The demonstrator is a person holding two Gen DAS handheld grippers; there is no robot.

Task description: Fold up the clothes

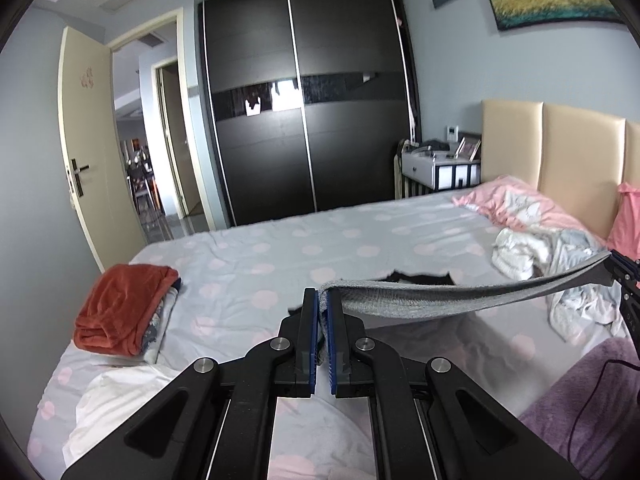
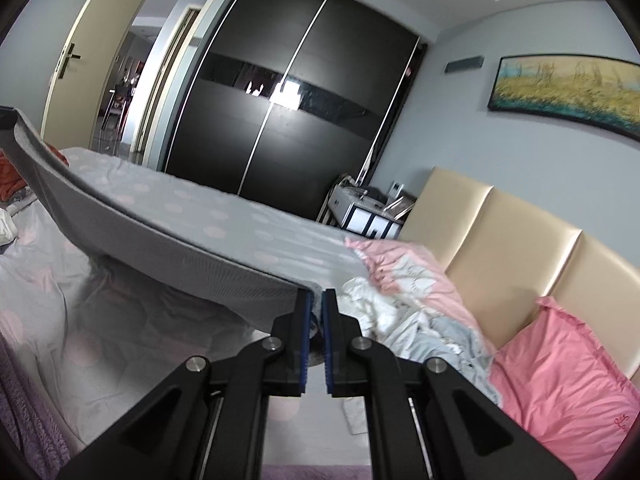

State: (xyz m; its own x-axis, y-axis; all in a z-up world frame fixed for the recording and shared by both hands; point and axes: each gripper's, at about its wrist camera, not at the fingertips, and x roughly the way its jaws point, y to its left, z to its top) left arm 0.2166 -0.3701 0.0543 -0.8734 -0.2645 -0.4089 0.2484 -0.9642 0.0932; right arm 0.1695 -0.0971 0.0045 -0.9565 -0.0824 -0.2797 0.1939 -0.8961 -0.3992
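You face black sliding wardrobe (image 1: 304, 100), pale blue walls (image 1: 460, 68), open door (image 1: 86, 152) left, beige headboard (image 1: 560, 152) right, painting (image 2: 568, 88) above.

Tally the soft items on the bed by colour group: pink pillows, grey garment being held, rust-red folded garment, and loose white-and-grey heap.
Pink pillows: 2
Grey garment: 1
Rust-red folded garment: 1
White-and-grey heap: 1
Total: 5
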